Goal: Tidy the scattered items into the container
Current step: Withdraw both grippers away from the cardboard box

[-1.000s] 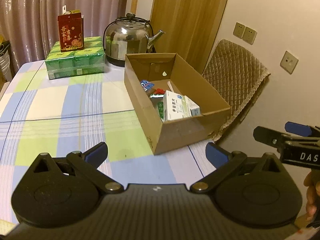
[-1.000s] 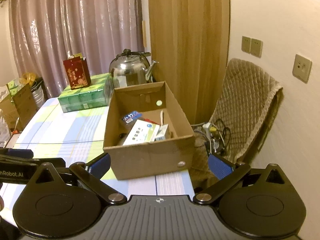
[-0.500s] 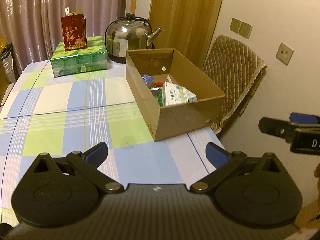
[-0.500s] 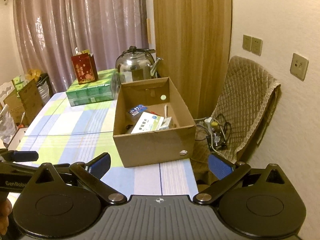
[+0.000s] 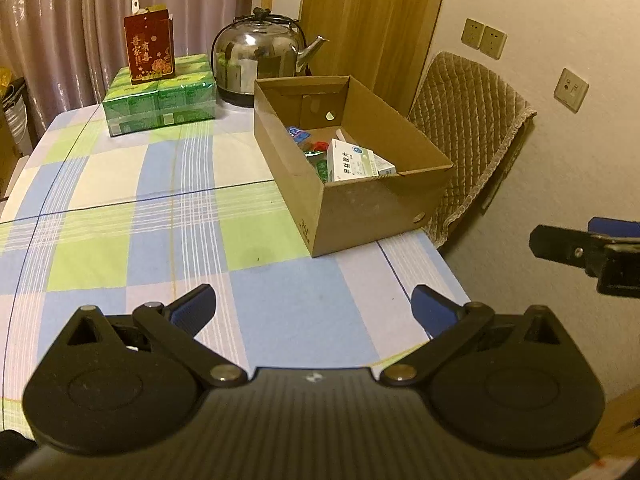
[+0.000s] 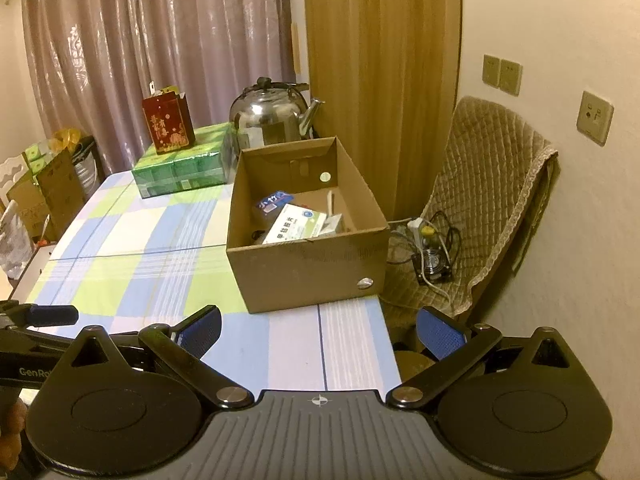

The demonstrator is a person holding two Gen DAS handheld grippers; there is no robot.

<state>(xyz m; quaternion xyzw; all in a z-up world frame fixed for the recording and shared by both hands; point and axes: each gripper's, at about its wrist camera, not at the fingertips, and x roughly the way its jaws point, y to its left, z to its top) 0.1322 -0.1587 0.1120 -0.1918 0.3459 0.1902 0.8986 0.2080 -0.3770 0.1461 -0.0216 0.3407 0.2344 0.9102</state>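
— Anything in your grippers?

— No. My left gripper and right gripper are both spread wide, empty. The cardboard box sits ahead of both, up and right of my left, the packets inside.

— Risks?

— It's at the table's corner; I'd guess a careless nudge tips it off.

bare tablecloth left of box, kettle behind

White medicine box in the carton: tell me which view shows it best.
The right wrist view: the white medicine box leans face-up with its printed front readable inside the cardboard carton. In the left wrist view it stands edgewise, partly behind the carton's near wall.
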